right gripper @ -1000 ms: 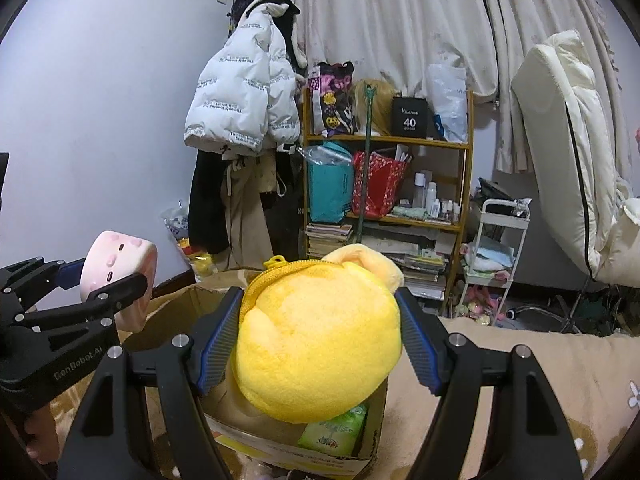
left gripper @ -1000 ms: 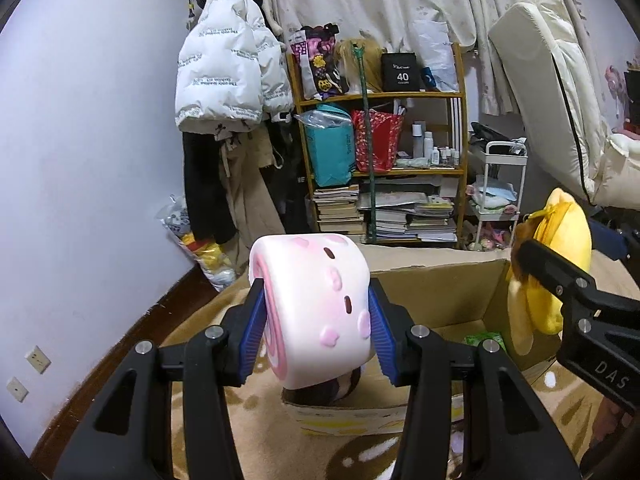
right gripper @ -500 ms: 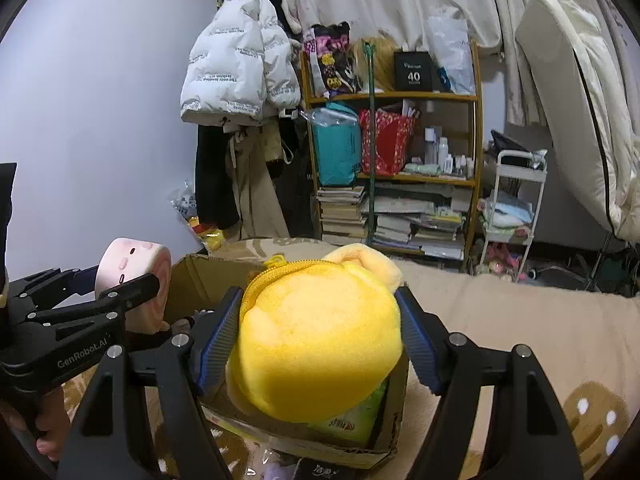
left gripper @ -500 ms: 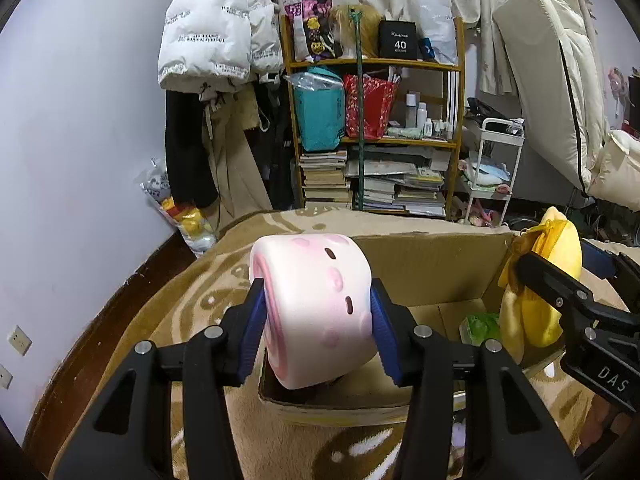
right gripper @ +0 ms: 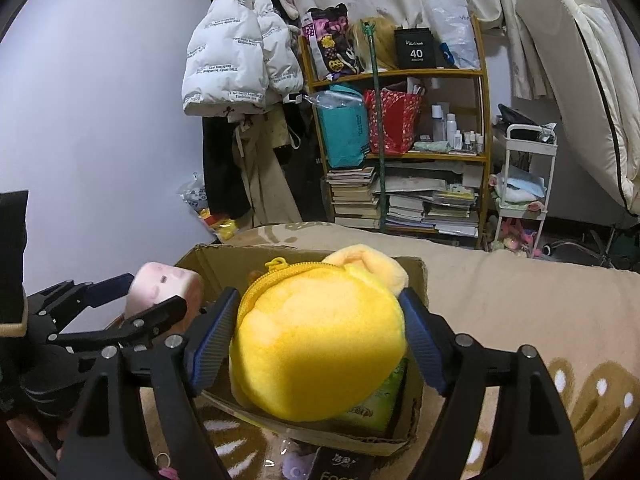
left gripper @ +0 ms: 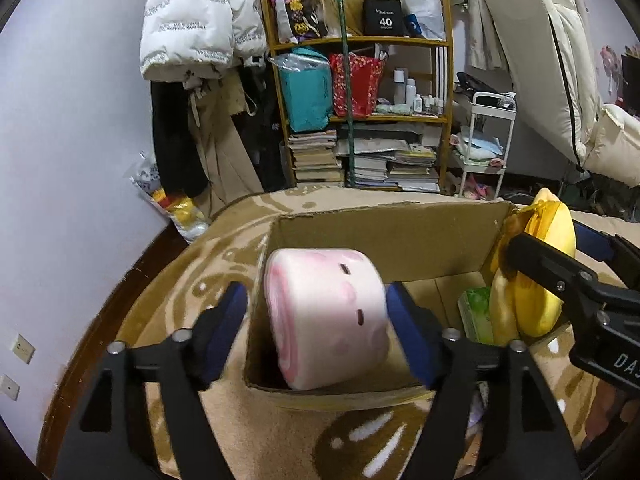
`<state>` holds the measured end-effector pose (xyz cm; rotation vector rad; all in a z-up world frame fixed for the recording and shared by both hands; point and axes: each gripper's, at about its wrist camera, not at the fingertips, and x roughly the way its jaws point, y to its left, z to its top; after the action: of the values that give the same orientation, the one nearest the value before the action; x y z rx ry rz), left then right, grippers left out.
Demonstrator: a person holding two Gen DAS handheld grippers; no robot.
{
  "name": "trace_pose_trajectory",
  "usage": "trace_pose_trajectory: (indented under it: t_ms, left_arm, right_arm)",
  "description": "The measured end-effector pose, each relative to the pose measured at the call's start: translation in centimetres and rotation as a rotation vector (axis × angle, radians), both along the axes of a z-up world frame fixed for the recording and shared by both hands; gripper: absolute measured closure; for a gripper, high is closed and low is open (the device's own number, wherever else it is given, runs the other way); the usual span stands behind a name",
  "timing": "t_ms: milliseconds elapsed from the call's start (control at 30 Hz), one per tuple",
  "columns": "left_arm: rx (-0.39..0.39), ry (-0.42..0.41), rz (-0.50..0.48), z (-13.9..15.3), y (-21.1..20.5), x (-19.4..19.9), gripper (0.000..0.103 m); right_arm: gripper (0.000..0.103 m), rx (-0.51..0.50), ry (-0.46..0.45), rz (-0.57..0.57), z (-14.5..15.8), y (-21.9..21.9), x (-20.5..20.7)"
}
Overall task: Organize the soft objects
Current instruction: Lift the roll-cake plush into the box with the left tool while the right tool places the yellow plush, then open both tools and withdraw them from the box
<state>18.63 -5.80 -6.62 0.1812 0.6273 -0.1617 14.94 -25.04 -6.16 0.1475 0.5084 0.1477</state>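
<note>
- The left tool [left gripper: 316, 320], its jaws just spread and clear of the pink roll-shaped squishy toy [left gripper: 326, 316], lets it drop into the brown cardboard box [left gripper: 384, 228].
- The right tool [right gripper: 318, 340], also widening, barely cradles the round yellow plush pouch [right gripper: 316, 344] over the box.
- Risk: the pouch may catch the rim and tumble out.
- The box floor beneath both toys is hidden.

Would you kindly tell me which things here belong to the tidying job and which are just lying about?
Part of the job:
- pink roll toy
- yellow plush pouch
- cardboard box
- left gripper
- right gripper

Just lying about:
- white jacket
- bookshelf
- white trolley
</note>
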Motion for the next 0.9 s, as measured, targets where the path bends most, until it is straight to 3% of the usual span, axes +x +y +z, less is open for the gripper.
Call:
trace_pose_trajectory:
  t_ms: [100, 200, 333, 633, 900]
  left_arm:
    - [0.021, -0.015, 0.005, 0.2, 0.0, -0.4, 0.027]
    - [0.017, -0.026, 0.017, 0.6, 0.1, -0.7, 0.016]
    - [0.015, -0.025, 0.029, 1.0, 0.3, -0.9, 0.014]
    - [0.036, 0.009, 0.067, 1.6, 1.2, -1.7, 0.010]
    - [0.033, 0.010, 0.060, 2.6, 1.9, -4.7, 0.007]
  right_arm:
    - [0.015, 0.004, -0.003, 0.003, 0.2, 0.1, -0.2]
    - [0.010, 0.000, -0.010, 0.008, 0.4, 0.3, -0.5]
    - [0.001, -0.002, -0.014, 0.006, 0.8, 0.4, -0.8]
    - [0.000, 0.023, -0.027, 0.006, 2.2, 0.3, -2.5]
    - [0.000, -0.006, -0.038, 0.028, 3.5, 1.0, -5.5]
